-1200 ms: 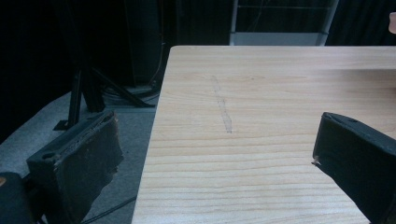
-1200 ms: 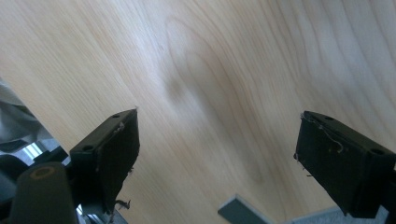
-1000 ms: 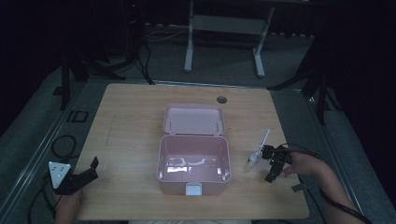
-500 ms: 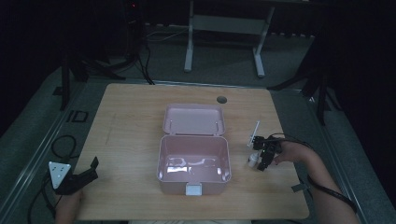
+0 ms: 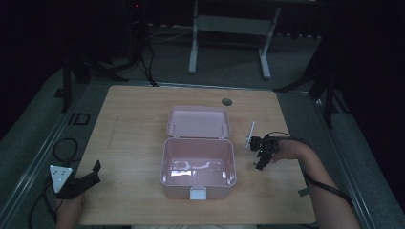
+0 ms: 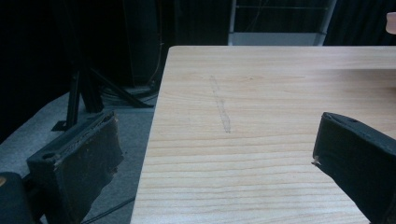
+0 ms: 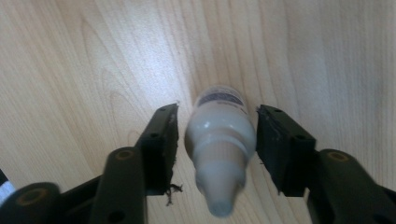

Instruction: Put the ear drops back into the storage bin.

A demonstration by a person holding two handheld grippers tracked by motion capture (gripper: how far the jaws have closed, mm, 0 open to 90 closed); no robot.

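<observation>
A small white dropper bottle [image 7: 220, 140] stands on the wooden table [image 5: 133, 129], its tip pointing up at the camera in the right gripper view. My right gripper [image 7: 217, 135] is open and straddles the bottle, with a thin gap showing on each side. Seen from the high view, the right gripper [image 5: 260, 160] points down at the table just right of an open pink box [image 5: 198, 164]. My left gripper [image 5: 95, 174] rests open at the table's front left corner, and nothing lies between its jaws in the left gripper view [image 6: 215, 154].
The pink box's lid [image 5: 198, 121] lies folded back behind it, and a white latch [image 5: 197, 193] sits at its front. A round hole [image 5: 226, 102] is in the table's far side. A faint pencil-like streak [image 6: 220, 107] marks the wood ahead of the left gripper.
My right gripper has moved left and away from the person, toward the box, and now stands over the bottle. The left gripper has stayed still.
</observation>
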